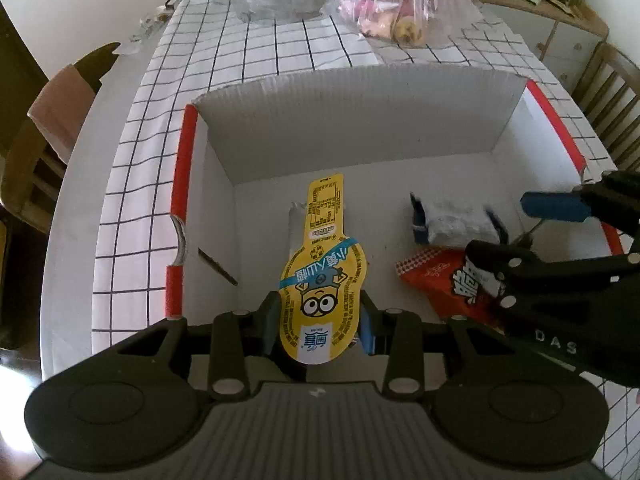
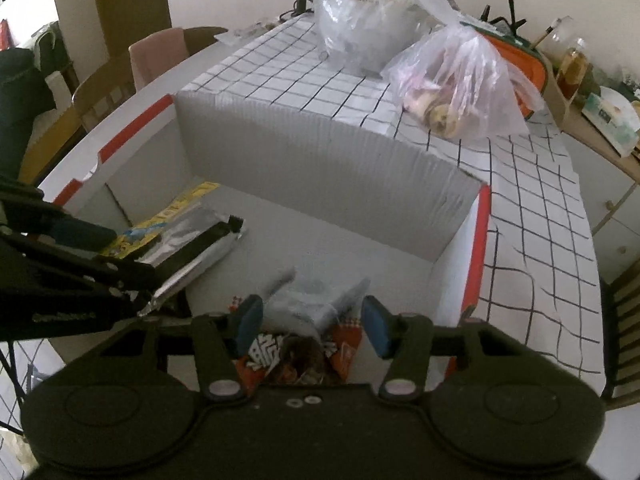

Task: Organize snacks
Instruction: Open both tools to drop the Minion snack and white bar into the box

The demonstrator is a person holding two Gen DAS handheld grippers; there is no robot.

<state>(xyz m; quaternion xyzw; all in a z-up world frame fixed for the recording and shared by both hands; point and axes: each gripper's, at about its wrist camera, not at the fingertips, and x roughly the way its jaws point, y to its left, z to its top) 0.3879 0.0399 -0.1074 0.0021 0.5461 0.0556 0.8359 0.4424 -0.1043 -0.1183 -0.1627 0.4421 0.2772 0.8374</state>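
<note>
Checked table (image 1: 132, 168), white box (image 1: 360, 120): snacks going in.
Left gripper (image 1: 320, 320) clamped the yellow packet (image 1: 320, 280) for lowering; right gripper (image 2: 312, 326) stood half-open, empty, over a clear packet (image 2: 316, 300).

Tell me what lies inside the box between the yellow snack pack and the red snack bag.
Only bare white box floor lies between the yellow snack pack and the red snack bag; the left wrist view shows it.

Open box (image 1: 360, 136) sits on gridded tablecloth (image 1: 280, 48). Inside: yellow snack pack (image 1: 320, 272) left of centre, held above the floor; clear packet (image 1: 456, 224) to its right, red packet (image 1: 436, 276) nearer, just beside it. Two plastic bags (image 2: 452, 76) on cloth behind box. Chairs (image 2: 116, 76) beyond the table's left edge.
</note>
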